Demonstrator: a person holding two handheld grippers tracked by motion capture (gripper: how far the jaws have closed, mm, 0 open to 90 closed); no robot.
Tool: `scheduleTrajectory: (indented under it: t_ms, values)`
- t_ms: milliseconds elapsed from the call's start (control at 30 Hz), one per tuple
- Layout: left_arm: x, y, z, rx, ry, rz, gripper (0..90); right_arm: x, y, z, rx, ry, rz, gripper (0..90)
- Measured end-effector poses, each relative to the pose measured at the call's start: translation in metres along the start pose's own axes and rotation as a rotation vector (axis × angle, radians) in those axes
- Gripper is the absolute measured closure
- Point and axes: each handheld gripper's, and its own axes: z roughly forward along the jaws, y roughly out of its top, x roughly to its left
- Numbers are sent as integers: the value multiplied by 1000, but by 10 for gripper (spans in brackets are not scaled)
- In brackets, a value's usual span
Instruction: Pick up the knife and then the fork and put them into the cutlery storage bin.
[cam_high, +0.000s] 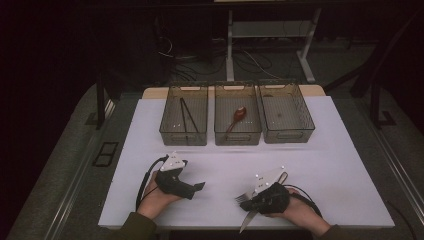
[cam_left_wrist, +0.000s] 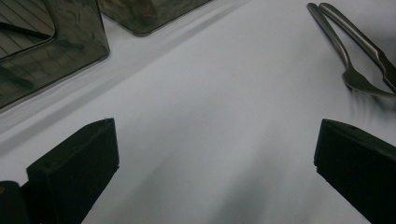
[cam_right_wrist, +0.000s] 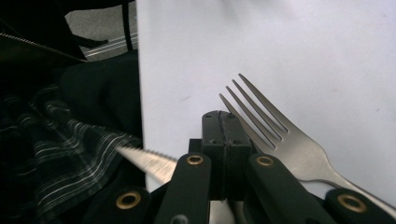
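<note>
One fork (cam_right_wrist: 285, 140), one knife (cam_right_wrist: 147, 161), three bins (cam_high: 236, 120)

Three bins stand in a row along the table's (cam_high: 325, 150) far edge. The left bin (cam_high: 183, 121) holds chopsticks (cam_high: 188, 116), the middle bin (cam_high: 237, 120) a spoon (cam_high: 237, 118), and the right bin (cam_high: 286, 119) stands beside it. Near the front edge, towards the right corner, a fork (cam_high: 243, 198) and a knife (cam_high: 248, 220) lie side by side.

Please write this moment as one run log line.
left gripper: open, empty | right gripper: shut, between knife and fork | cutlery lying on table
</note>
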Motion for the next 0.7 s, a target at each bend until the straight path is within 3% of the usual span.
scheduleTrajectory:
  t_ms: [367,700]
  values:
    - [2,0,-2,-6,1,-2,0,-16,15,12,5,-40,1,888]
    - [2,0,-3,-8,-2,-6,0,-35,27,17,-3,-106,4,888]
